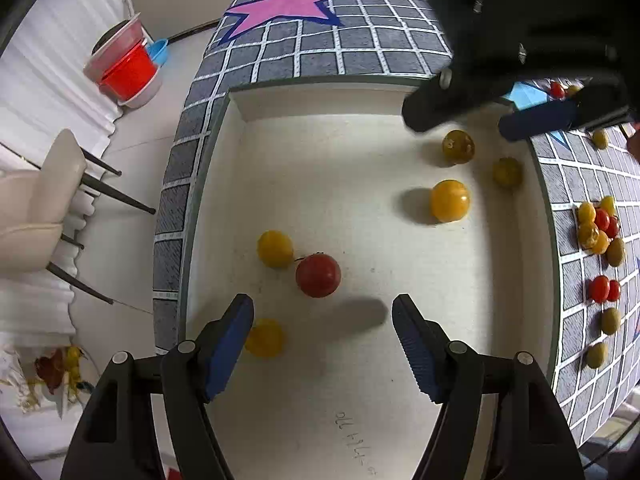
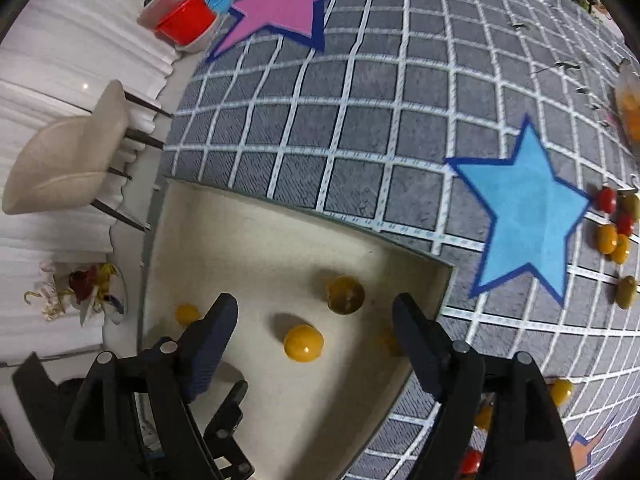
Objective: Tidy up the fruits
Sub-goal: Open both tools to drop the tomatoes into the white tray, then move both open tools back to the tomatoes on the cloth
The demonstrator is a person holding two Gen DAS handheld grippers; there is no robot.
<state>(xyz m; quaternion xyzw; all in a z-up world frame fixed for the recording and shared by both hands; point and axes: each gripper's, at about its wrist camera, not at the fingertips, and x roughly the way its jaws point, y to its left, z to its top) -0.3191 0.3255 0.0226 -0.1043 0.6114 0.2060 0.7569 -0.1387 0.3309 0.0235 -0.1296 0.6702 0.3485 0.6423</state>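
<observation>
A cream tray (image 1: 224, 184) lies on the grey checked cloth and holds small round fruits. In the left wrist view a red fruit (image 1: 318, 275) sits just ahead of my open, empty left gripper (image 1: 322, 326), with yellow fruits (image 1: 274, 248) beside it and one (image 1: 265, 337) by the left finger. More yellow fruits (image 1: 449, 201) lie at the far right of the tray, under my right gripper (image 1: 460, 120). In the right wrist view my right gripper (image 2: 316, 322) is open and empty above a yellow fruit (image 2: 303, 343) and a darker one (image 2: 345, 294) in the tray (image 2: 256, 232).
Loose red, yellow and green fruits lie on the cloth right of the tray (image 1: 600, 224) (image 2: 614, 232). Pink star (image 2: 280, 12) and blue star (image 2: 524, 212) patches mark the cloth. A chair (image 2: 68, 156) and red buckets (image 2: 184, 20) stand off the table's left.
</observation>
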